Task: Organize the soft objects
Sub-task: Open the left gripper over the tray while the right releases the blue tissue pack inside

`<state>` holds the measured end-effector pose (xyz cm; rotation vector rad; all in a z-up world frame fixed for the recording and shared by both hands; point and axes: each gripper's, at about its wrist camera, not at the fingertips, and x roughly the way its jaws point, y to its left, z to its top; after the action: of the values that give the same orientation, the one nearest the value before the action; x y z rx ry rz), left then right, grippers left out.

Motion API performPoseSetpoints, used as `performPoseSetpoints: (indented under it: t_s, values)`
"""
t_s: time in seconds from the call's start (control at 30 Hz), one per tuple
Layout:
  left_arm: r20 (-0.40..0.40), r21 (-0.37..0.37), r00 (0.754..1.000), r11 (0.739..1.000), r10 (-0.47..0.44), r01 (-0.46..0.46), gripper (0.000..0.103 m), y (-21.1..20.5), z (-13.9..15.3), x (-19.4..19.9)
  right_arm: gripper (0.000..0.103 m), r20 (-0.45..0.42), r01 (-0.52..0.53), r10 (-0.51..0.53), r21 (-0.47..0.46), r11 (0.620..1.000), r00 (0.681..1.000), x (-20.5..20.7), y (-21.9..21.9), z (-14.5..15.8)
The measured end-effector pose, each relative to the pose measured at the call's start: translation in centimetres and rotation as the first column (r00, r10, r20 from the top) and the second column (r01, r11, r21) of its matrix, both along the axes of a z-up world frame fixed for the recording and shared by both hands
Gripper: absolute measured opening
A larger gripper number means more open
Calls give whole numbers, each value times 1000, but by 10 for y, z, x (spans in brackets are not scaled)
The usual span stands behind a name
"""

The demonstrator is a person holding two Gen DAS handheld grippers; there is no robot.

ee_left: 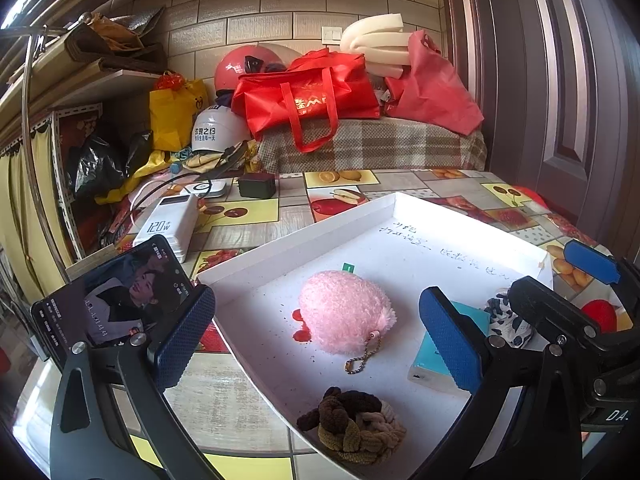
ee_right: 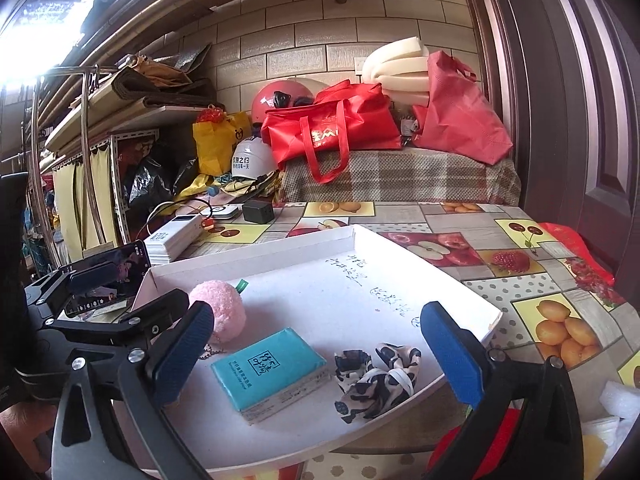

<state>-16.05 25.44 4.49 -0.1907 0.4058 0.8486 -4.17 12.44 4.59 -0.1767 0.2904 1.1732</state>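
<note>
A shallow white tray lies on the fruit-print table. In it are a pink plush ball with a bead chain, a teal tissue pack, a black-and-white scrunchie and a bunch of brown, olive and cream scrunchies at the near rim. My left gripper stands open over the tray's left side, with the plush ball ahead between its blue pads and untouched. My right gripper is open above the tissue pack and the patterned scrunchie, holding nothing. Each gripper shows at the edge of the other's view.
A phone on a stand plays video left of the tray. Behind it lie a white power bank and a black charger. Red bags, helmets and foam are piled at the back. A dark door bounds the right.
</note>
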Motion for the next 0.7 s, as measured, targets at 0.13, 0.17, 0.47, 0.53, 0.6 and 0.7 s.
performPoseSetpoints:
  t_s: [0.13, 0.17, 0.47, 0.53, 0.6, 0.7]
  values:
    - [9, 7, 1000, 1000, 3, -4, 103, -1, 2, -2, 103, 9, 3, -3, 10, 1000, 1000, -1, 0, 1]
    - [13, 8, 1000, 1000, 4, -4, 103, -1, 3, -3, 103, 8, 6, -6, 13, 1000, 1000, 0, -1, 1]
    - [86, 55, 996, 998, -17, 13, 103, -13, 8, -17, 103, 4, 10, -10, 51, 999, 1000, -1, -17, 1]
    - [92, 51, 995, 998, -26, 21, 103, -17, 8, -20, 103, -1, 10, -10, 58, 998, 1000, -1, -25, 1]
    - [99, 52, 994, 998, -35, 30, 103, -21, 9, -24, 103, -8, 7, -6, 50, 999, 1000, 0, -30, 0]
    - [94, 48, 994, 997, -60, 56, 103, -31, 9, -30, 103, -13, -2, 3, 45, 999, 1000, 0, -41, 0]
